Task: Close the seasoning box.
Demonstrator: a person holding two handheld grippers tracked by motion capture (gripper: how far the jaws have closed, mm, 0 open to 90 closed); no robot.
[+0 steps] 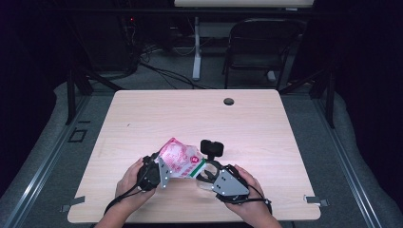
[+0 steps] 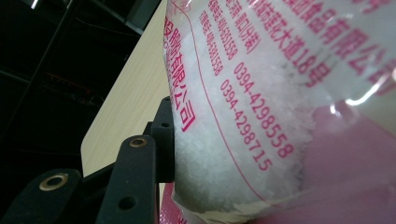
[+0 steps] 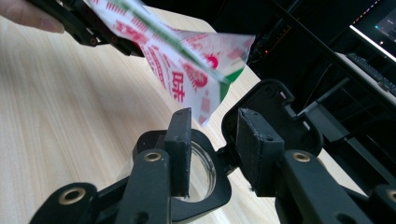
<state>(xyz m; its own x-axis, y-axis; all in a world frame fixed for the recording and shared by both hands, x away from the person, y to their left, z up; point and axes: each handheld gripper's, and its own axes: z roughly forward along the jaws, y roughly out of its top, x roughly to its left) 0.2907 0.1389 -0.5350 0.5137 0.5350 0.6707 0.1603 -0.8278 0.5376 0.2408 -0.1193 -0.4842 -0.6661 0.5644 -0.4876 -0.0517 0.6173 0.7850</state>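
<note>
Bag [image 1: 179,159] | pinched by left hand-held gripper [image 1: 159,167] | right hand-held gripper [image 3: 212,149] spread, empty

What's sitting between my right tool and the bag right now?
The right gripper view shows a black-rimmed glass jar, flip lid open, between the right tool and the bag.

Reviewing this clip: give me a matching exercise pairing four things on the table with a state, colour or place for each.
1. bag of white granules
2. jar's black lid
3. left gripper
4. cable hole

A. flipped open
B. near the table's far edge
C. jaws clamped on the bag
D. printed in pink and red

Pairs: 1-D, 2-A, 3-C, 4-B
</note>
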